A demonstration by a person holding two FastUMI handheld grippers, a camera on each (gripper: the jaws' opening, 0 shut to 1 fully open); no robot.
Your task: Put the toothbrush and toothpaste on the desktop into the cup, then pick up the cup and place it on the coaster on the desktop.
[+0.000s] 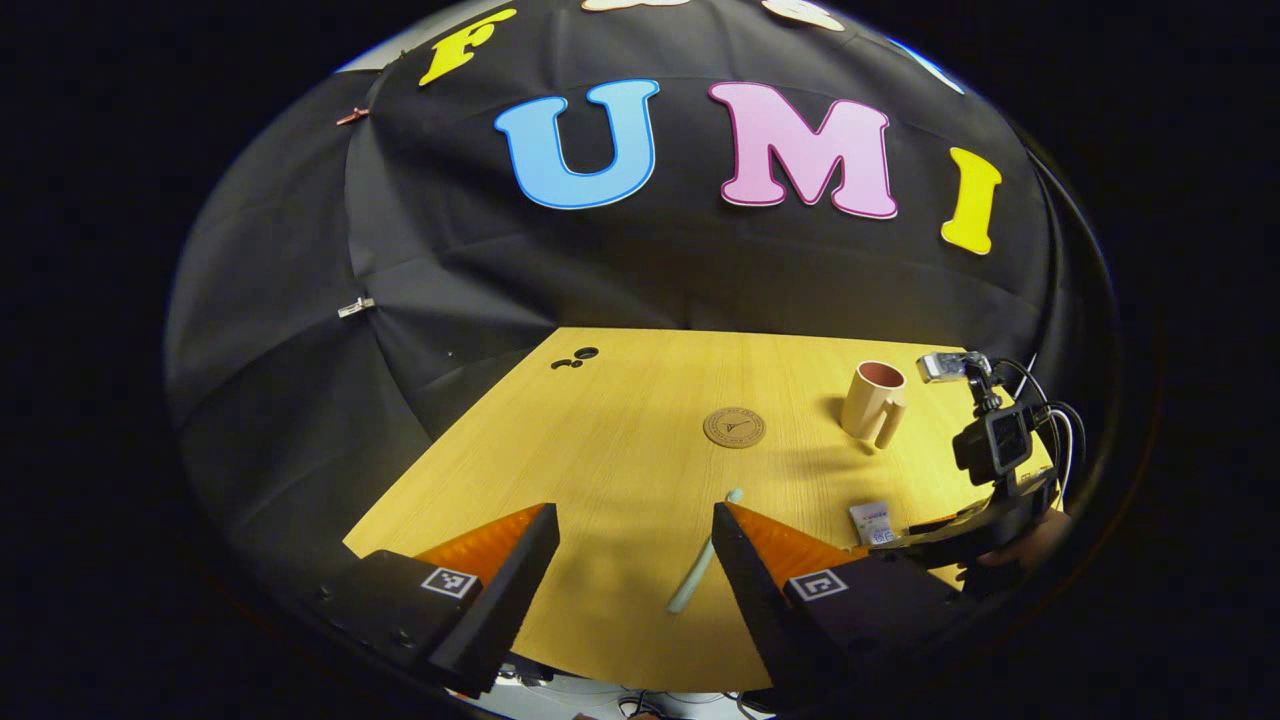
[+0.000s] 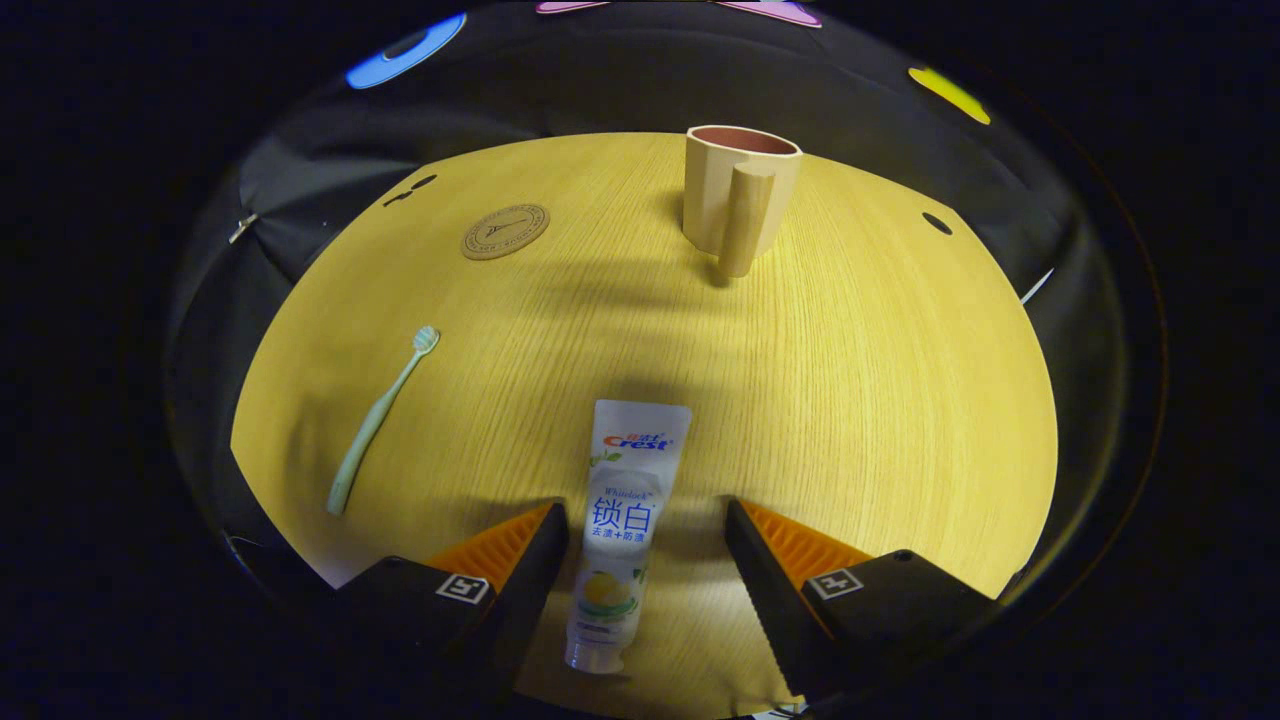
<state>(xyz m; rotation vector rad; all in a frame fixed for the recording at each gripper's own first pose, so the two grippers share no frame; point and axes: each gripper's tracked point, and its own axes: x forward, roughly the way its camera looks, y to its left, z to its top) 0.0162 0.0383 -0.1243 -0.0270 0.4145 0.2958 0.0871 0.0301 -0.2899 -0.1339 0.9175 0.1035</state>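
Observation:
A white toothpaste tube [image 2: 637, 450] lies flat on the yellow wooden desktop [image 2: 880, 400], its cap end toward me. My right gripper [image 2: 645, 513] is open and straddles its lower half; the left finger sits close beside the tube, the right finger stands apart. A pale green toothbrush [image 2: 383, 418] lies to the left, a round brown coaster [image 2: 505, 231] beyond it, and a beige handled cup [image 2: 740, 190] stands upright at the far middle. My left gripper [image 1: 632, 520] hovers open, the toothbrush [image 1: 703, 555] just inside its right finger. The coaster [image 1: 733, 427] and cup [image 1: 873, 402] lie ahead.
In the left gripper view the right gripper's body [image 1: 1000, 470] and the hand [image 1: 1035, 545] holding it sit at the desk's right edge, beside the toothpaste's end [image 1: 872, 522]. Small dark holes [image 1: 575, 357] mark the far left corner. Black cloth walls surround the desk.

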